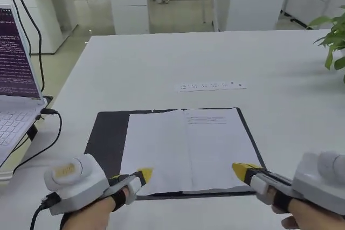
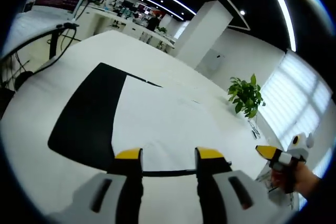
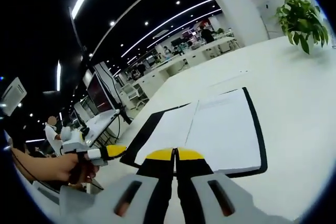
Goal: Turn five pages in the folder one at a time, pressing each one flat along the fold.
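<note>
Your left gripper (image 2: 169, 156) gapes empty, your right gripper (image 3: 174, 154) sits closed on nothing; pinch the folder (image 1: 108, 133)'s probably light, floppy page (image 1: 218, 149) by its corner.

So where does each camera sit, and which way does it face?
Head view: on the headset, facing forward and down at the open folder on the table; left gripper and right gripper show at the bottom.
Left gripper view: on the left gripper, facing along its open jaws over the folder toward a plant; right gripper enters at right.
Right gripper view: on the right gripper, facing along its shut jaws over the folder; left gripper enters at left.
Shared: all show the folder.
</note>
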